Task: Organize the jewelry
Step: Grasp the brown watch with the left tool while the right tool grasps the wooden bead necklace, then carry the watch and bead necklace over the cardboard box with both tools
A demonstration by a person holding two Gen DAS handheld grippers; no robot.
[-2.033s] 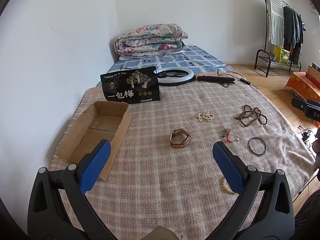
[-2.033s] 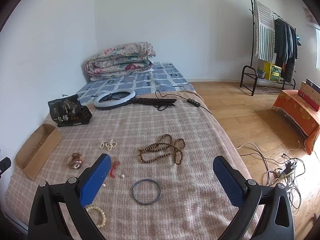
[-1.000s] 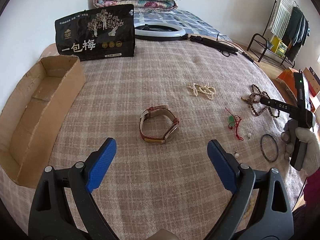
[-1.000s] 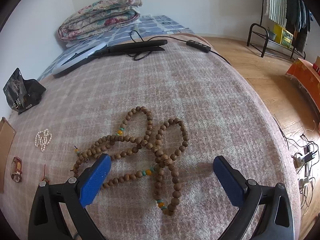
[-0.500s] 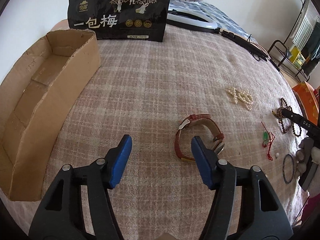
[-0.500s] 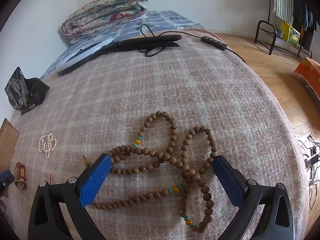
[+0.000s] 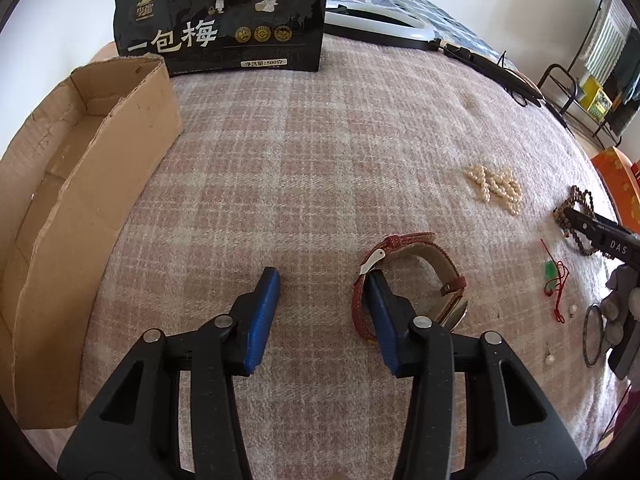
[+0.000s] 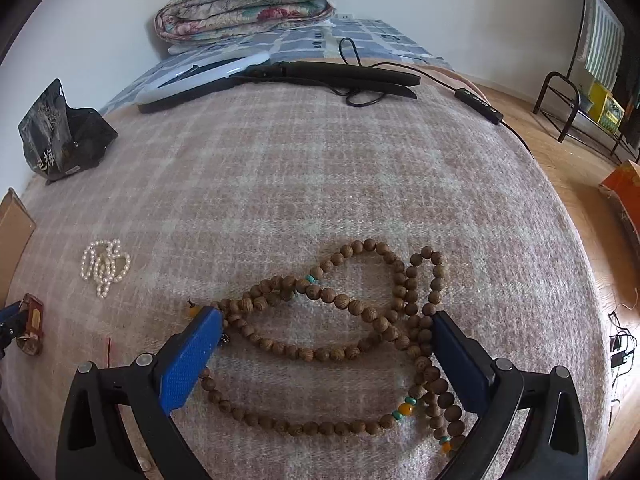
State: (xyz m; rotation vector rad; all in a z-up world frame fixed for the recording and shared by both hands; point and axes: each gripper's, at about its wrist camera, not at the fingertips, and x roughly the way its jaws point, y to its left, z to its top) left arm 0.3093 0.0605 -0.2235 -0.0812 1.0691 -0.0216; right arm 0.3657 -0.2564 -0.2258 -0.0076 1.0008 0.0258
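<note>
Red leather, the strap of the wristwatch (image 7: 412,280) lies on its side just right of centre in the left wrist view, low in the frame, on the pink plaid blanket (image 7: 320,152). The left gripper (image 7: 322,292) has its blue fingers apart; the right-hand finger sits against the strap's near loop, the left-hand finger rests on bare blanket beside it. In the lower middle of the right wrist view, the wooden bead necklace (image 8: 352,344) sprawls in loops, and the right gripper (image 8: 320,332) stands wide open over it, each fingertip touching or just over a strand of beads. A pearl strand (image 7: 496,188) lies toward the right edge of the left view, above a red cord with a green charm (image 7: 554,280) and a dark bangle (image 7: 594,334). The cardboard box (image 7: 100,184) fills the left edge, and a black snack bag (image 7: 224,20) stands at the top.
</note>
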